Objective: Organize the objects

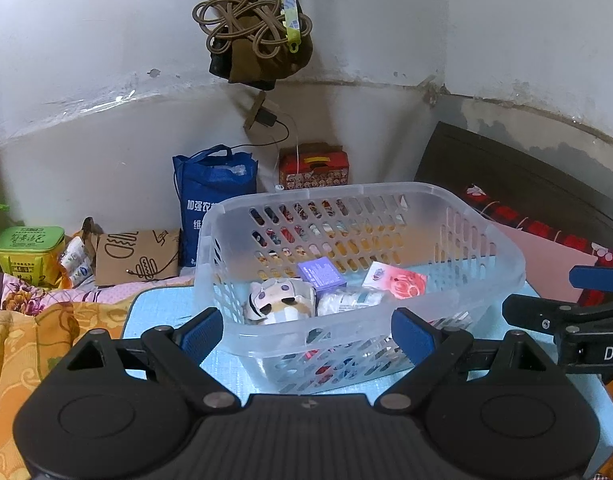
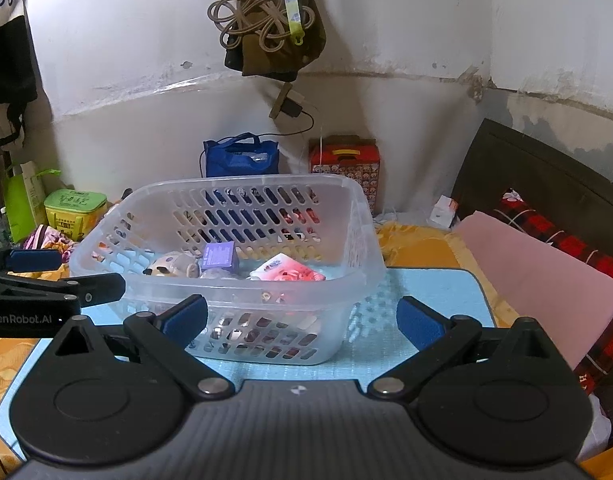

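A clear plastic basket (image 1: 486, 276) stands on a light blue mat (image 1: 154, 312). In it lie a purple box (image 1: 320, 274), a red and white packet (image 1: 394, 282), a white and brown pack (image 1: 280, 300) and a white wrapped bundle (image 1: 348, 300). My left gripper (image 1: 306, 334) is open and empty, its fingers either side of the basket's near wall. My right gripper (image 2: 302, 318) is open and empty, just short of the basket (image 2: 358, 240), whose purple box (image 2: 220, 258) and red packet (image 2: 286, 270) show in the right wrist view. Each gripper shows at the edge of the other's view.
The mat (image 2: 426, 344) lies on an orange bedspread (image 1: 34, 344). A pink pad (image 2: 546, 280) and a red plaid cloth (image 2: 566, 240) lie to the right. A blue bag (image 1: 212, 200), a red carton (image 1: 314, 166), a green tin (image 1: 28, 254) and a brown paper bag (image 1: 136, 256) stand by the wall.
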`<action>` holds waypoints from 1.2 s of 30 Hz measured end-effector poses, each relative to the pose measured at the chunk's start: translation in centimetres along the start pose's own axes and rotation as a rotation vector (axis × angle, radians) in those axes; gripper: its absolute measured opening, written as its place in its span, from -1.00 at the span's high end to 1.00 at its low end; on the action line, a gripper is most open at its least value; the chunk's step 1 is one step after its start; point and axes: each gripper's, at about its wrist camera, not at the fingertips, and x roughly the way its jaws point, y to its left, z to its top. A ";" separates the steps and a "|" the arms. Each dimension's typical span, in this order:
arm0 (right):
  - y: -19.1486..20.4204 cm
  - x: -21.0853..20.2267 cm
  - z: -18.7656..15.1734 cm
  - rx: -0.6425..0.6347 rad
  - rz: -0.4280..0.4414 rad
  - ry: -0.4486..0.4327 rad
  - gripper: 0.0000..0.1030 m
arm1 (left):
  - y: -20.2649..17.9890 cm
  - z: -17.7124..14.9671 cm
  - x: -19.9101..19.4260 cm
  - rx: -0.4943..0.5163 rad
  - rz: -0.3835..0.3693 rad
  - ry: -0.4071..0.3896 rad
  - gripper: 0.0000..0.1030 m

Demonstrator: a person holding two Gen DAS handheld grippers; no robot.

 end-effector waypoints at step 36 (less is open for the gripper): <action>0.5 0.3 -0.1 -0.015 -0.003 0.000 -1.00 | 0.4 -0.1 0.1 -0.024 -0.010 0.002 -0.81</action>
